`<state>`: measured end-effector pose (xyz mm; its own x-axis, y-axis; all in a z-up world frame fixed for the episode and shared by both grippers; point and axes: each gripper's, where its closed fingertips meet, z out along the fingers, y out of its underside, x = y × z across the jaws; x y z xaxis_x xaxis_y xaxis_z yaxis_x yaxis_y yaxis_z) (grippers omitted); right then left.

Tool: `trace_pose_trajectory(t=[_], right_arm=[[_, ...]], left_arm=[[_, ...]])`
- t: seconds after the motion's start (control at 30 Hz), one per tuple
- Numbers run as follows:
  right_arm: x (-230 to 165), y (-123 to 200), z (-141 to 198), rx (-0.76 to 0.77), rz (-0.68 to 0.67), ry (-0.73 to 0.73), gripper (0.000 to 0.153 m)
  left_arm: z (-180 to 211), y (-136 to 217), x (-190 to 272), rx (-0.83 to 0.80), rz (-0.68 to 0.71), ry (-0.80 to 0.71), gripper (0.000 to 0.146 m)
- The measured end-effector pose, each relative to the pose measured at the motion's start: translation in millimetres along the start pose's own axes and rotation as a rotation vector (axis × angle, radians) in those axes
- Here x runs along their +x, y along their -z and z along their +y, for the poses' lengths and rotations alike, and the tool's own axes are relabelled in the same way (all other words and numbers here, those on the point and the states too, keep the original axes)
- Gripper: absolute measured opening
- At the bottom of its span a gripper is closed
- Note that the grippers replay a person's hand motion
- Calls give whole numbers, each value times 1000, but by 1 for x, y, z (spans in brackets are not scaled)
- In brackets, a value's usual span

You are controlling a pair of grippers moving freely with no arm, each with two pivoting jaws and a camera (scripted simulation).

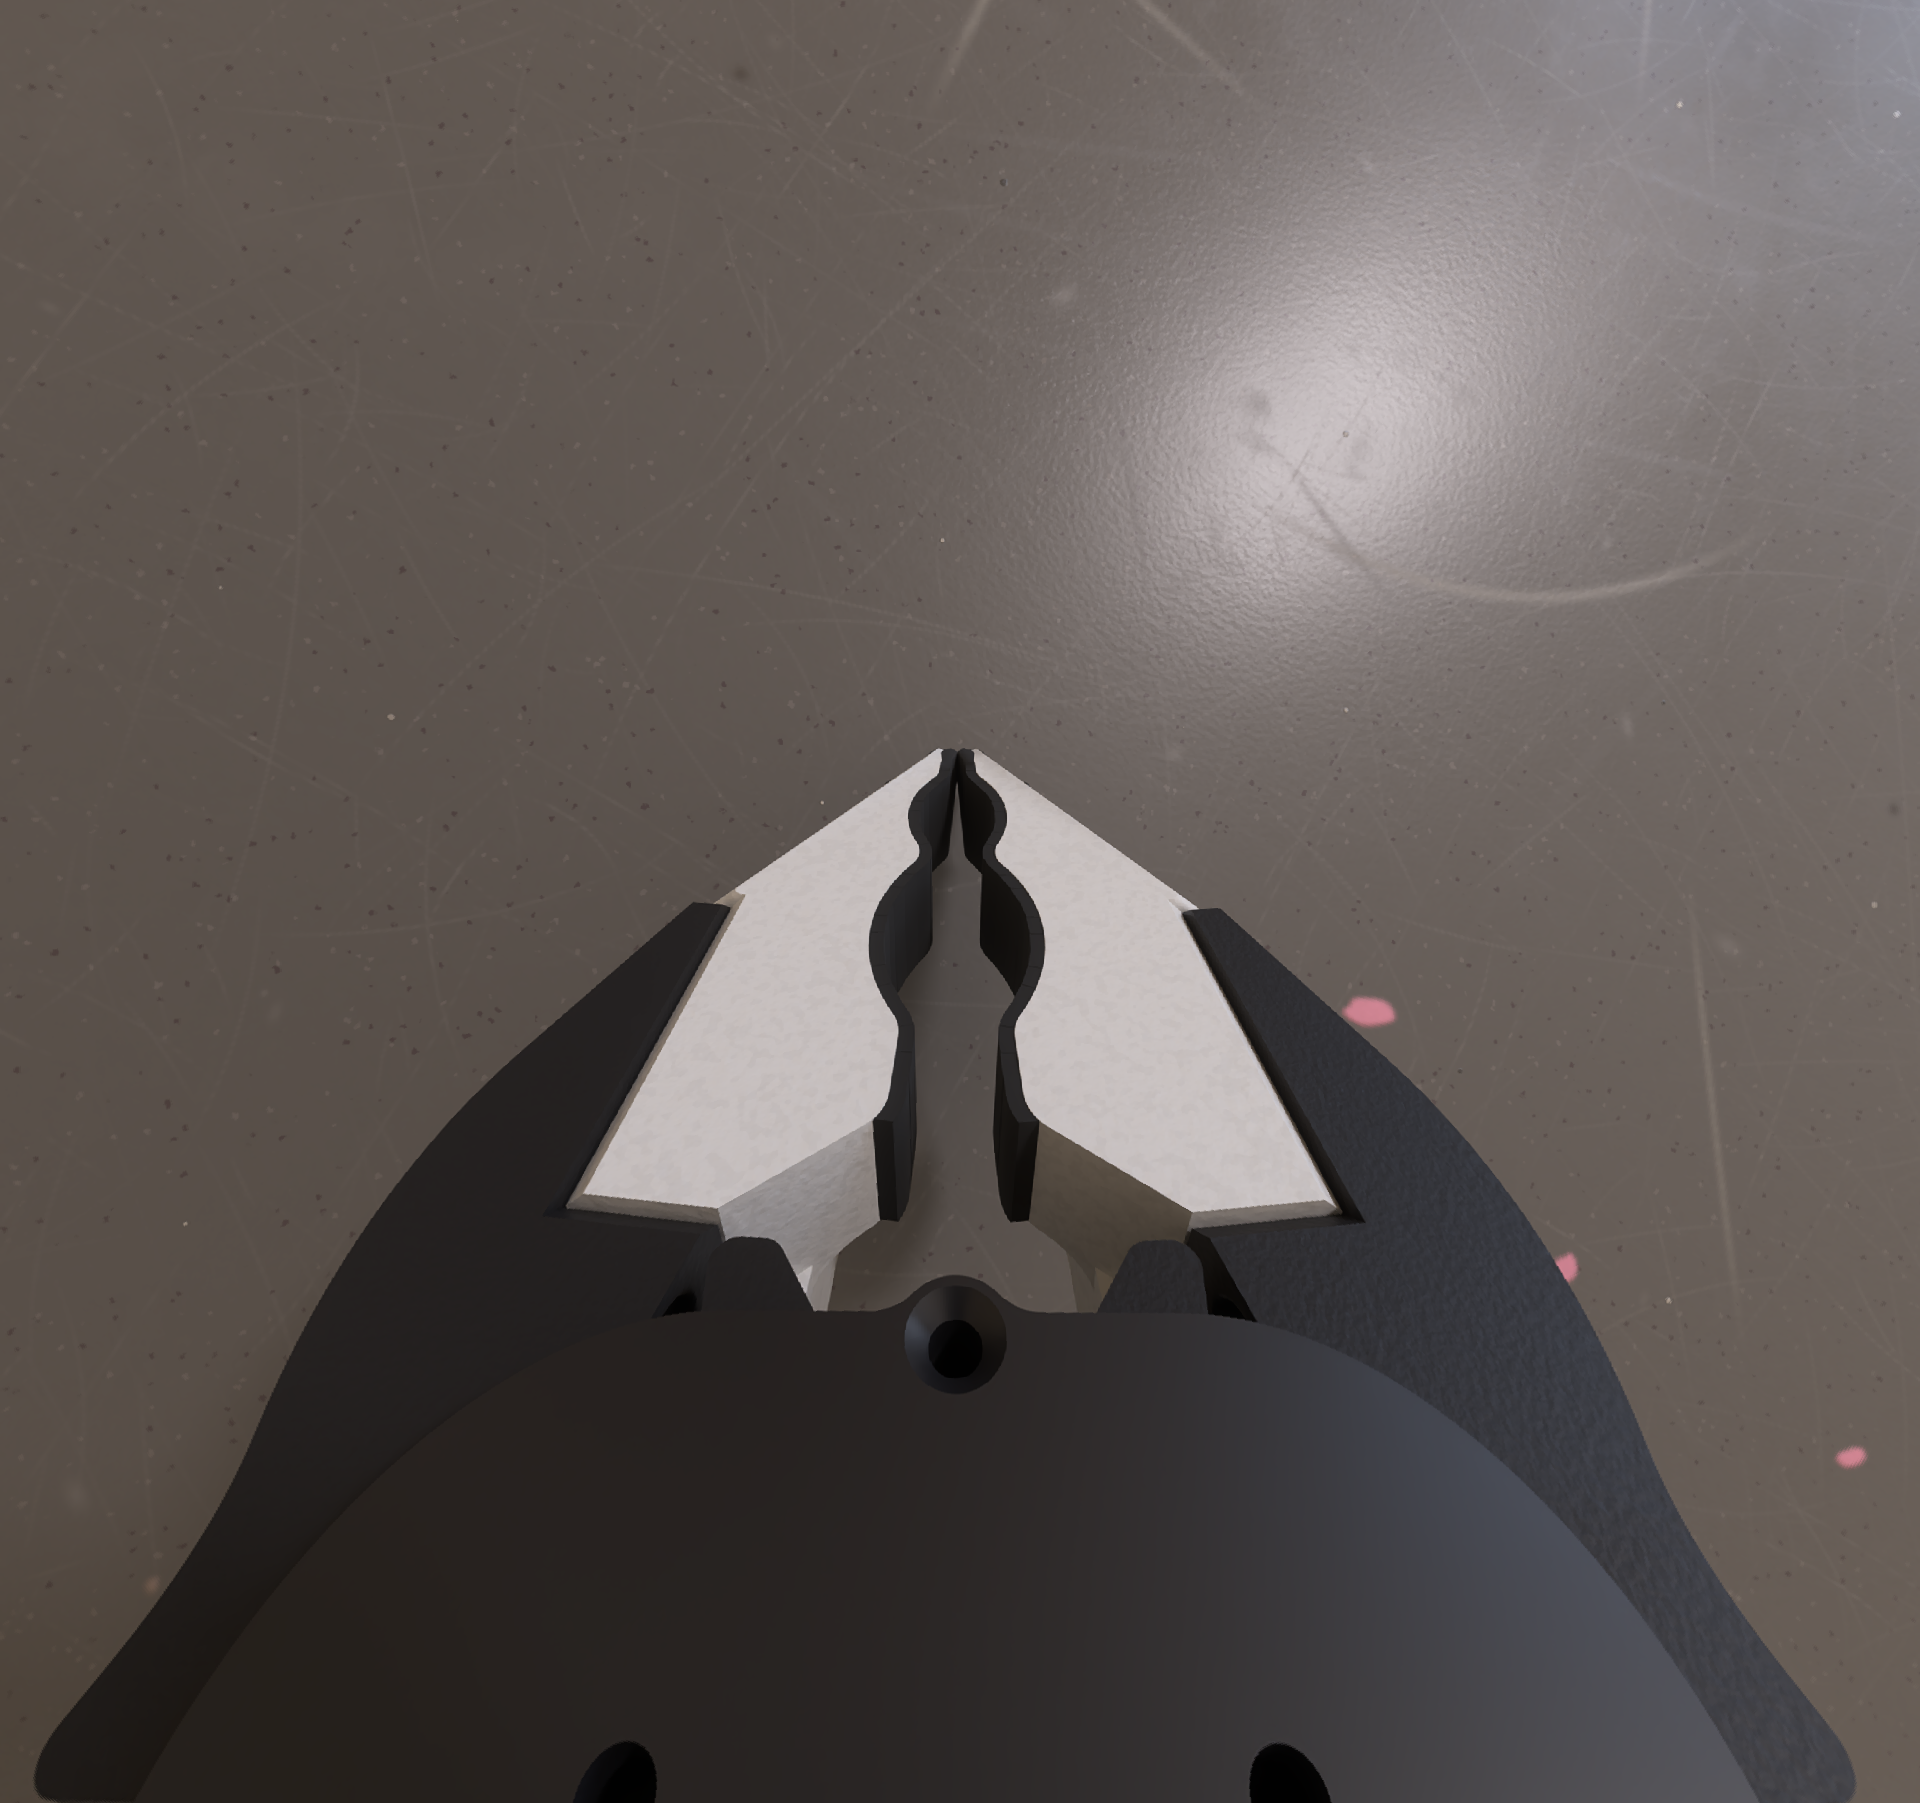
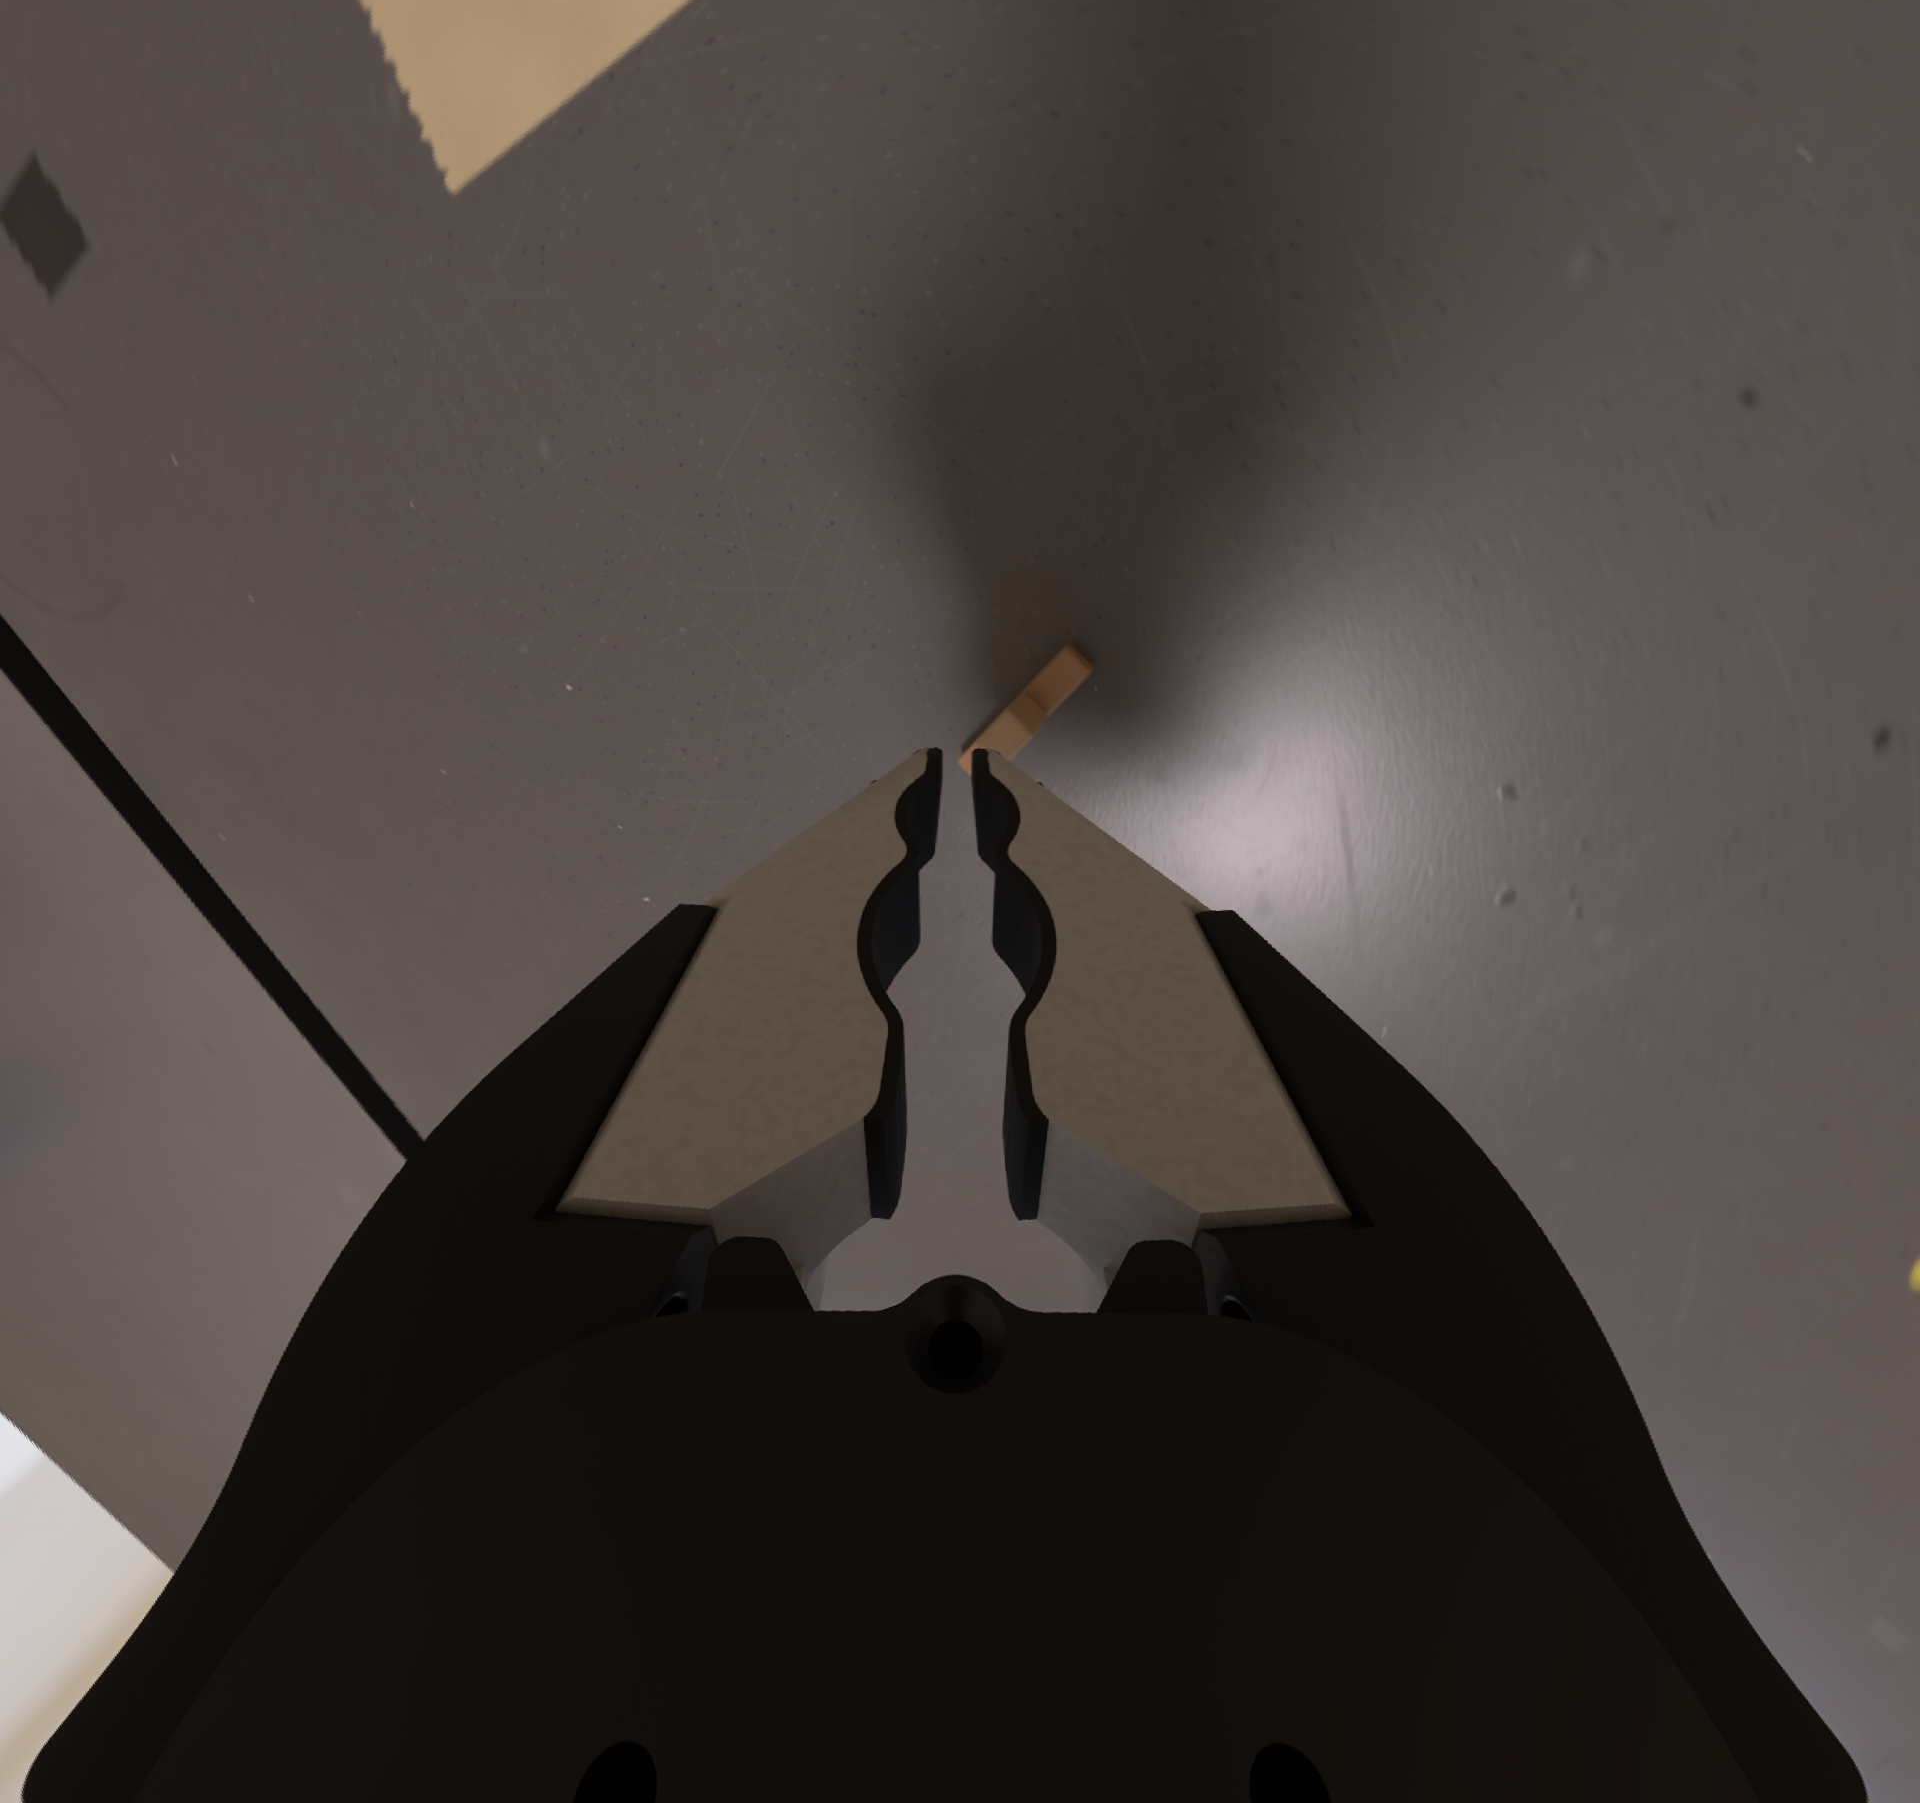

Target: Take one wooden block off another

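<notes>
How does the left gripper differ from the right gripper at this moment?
The left gripper is shut, tips touching; the right gripper shows a narrow gap. The left gripper faces only bare table; the right gripper has small wooden blocks just beyond its tips. Both share the same shape and hold nothing.

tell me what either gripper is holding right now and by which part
Nothing is held. The left gripper is shut on nothing; the right gripper is slightly open, with the wooden blocks just beyond its tips.

From my right tongs (image 2: 954, 756), the wooden blocks (image 2: 1029, 709) lie on the surface (image 2: 1455, 403) just beyond the tips, slightly right. A flat patch (image 2: 520, 28) lies far ahead, to the left. My left tongs (image 1: 958, 754) show only surface ahead.
</notes>
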<state>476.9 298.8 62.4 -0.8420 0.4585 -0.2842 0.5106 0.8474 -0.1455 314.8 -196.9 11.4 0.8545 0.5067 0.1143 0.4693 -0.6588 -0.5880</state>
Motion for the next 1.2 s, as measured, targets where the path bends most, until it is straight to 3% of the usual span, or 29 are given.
trace_pose_trajectory(t=[0.1, 0.2, 0.27, 0.37, 0.43, 0.53, 0.63, 1.0, 1.13, 1.2], right_arm=[[-3, 13, 1, 38, 26, -101, 13], [-13, 5, -8, 73, -12, -171, 17], [-19, -10, -8, 8, -46, -204, 21], [-10, -25, 3, -123, 7, -304, 22], [2, -17, 16, -150, 84, -385, 19], [10, 4, 23, -68, 133, -512, 9], [7, 9, 34, -111, 137, -604, 14], [1, -39, 22, -257, 93, -717, 23], [6, -42, 24, -329, 151, -720, 13], [8, -36, 20, -287, 158, -705, 8]], left_arm=[[0, 0, 0, 4, -3, -2, 0], [0, 0, 0, 15, -9, -8, 0], [0, 0, 0, 17, -13, -14, 0], [0, 0, 0, 16, -17, -25, 0], [0, 0, 0, 15, -15, -31, 0], [0, 0, 0, 13, -17, -34, 0], [0, 0, 0, 17, -31, -44, 0], [0, 0, 1, 74, -74, -107, 0], [0, 0, 1, 94, -92, -139, 0], [0, 1, 1, 105, -94, -151, 0]])
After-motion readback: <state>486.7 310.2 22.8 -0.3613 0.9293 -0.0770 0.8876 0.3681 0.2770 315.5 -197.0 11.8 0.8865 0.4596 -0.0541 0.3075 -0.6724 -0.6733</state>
